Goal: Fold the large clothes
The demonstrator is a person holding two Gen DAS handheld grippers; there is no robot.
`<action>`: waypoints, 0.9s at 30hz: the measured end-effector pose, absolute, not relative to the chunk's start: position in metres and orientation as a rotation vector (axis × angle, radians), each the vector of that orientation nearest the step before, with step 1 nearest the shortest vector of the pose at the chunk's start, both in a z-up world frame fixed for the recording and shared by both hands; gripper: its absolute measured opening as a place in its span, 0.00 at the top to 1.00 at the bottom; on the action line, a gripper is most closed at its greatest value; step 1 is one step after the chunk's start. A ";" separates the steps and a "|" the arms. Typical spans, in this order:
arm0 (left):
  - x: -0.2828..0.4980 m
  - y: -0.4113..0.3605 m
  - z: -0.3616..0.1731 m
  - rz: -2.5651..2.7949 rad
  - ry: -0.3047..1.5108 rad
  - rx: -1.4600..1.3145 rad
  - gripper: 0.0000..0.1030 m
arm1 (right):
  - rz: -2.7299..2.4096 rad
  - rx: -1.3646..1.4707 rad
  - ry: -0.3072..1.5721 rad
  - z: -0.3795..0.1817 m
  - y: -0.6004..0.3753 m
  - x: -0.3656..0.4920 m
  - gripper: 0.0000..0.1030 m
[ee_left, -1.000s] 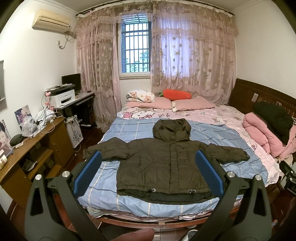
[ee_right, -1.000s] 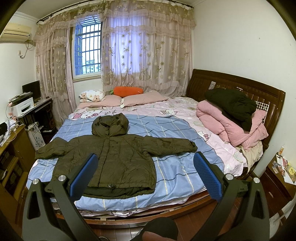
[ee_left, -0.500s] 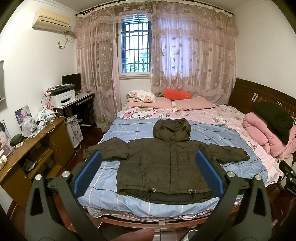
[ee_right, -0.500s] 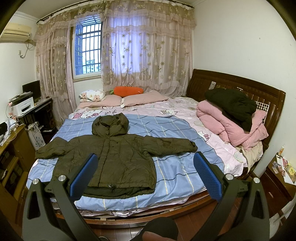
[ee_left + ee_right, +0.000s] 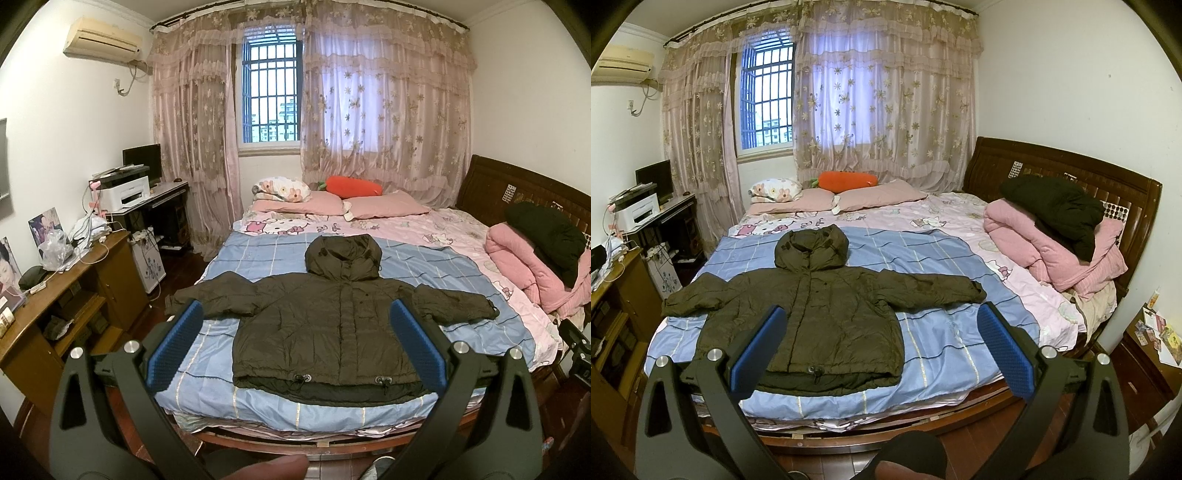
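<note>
A dark olive hooded puffer jacket (image 5: 328,317) lies flat, face up, on the blue checked sheet (image 5: 258,402) at the foot of the bed, sleeves spread out to both sides and hood pointing to the pillows. It also shows in the right wrist view (image 5: 820,314). My left gripper (image 5: 295,347) is open and empty, held off the bed's near edge, short of the jacket's hem. My right gripper (image 5: 882,350) is open and empty too, held off the near edge, facing the jacket's right side.
A folded pink quilt (image 5: 1052,251) with a dark garment (image 5: 1056,206) on top lies at the bed's right by the wooden headboard (image 5: 1071,177). Pillows (image 5: 321,201) and an orange carrot cushion (image 5: 354,186) lie at the far end. A wooden desk (image 5: 55,295) stands left.
</note>
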State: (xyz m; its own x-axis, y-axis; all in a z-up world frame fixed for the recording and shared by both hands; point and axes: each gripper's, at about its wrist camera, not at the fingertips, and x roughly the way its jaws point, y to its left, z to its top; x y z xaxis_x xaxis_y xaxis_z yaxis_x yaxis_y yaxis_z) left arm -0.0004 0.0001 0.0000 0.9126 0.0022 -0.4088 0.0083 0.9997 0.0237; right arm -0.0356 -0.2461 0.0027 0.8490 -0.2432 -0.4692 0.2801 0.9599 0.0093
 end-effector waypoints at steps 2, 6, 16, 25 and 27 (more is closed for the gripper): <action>0.001 0.001 -0.002 -0.002 0.430 0.023 0.02 | -0.278 0.077 0.489 0.001 -0.240 -0.033 0.01; 0.007 -0.002 0.002 -0.002 0.454 0.016 0.02 | -0.269 0.077 0.518 -0.002 -0.231 -0.027 0.01; 0.059 0.021 -0.034 0.008 0.536 -0.019 0.02 | -0.262 0.089 0.557 -0.017 -0.235 -0.003 0.01; 0.142 0.046 -0.085 0.028 0.643 -0.065 0.02 | -0.209 0.108 0.534 -0.055 -0.240 0.051 0.01; 0.168 0.058 -0.102 0.028 0.677 -0.093 0.02 | -0.199 0.112 0.539 -0.067 -0.240 0.064 0.01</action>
